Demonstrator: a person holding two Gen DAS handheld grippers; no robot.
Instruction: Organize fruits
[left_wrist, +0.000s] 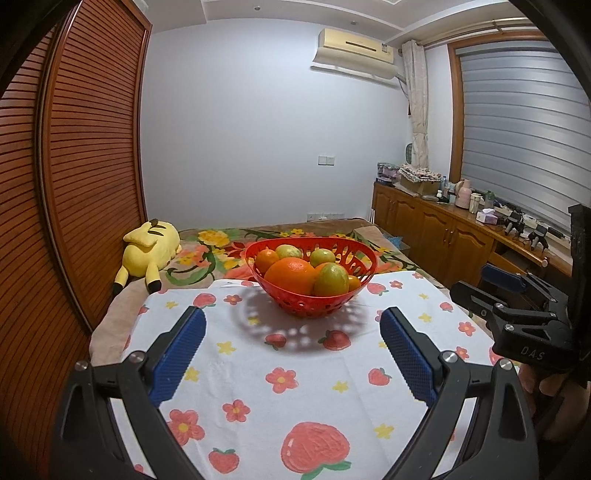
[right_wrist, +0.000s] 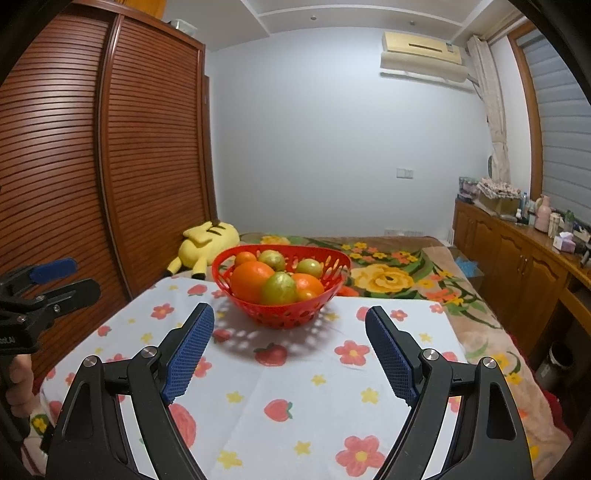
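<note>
Floral white cloth (left_wrist: 258, 369) runs off the bottom edge under both claws. Red basket (left_wrist: 314, 306) at twelve o'clock hides its lower fruits (left_wrist: 293, 275). Left gripper (left_wrist: 291, 325) and right gripper (right_wrist: 290, 321) are spread, pinching nothing, bases cropped.

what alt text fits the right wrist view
A red perforated plastic basket piled with orange and green citrus fruits sits on a white flower-and-strawberry printed cloth, ahead of the open, empty right gripper.
</note>
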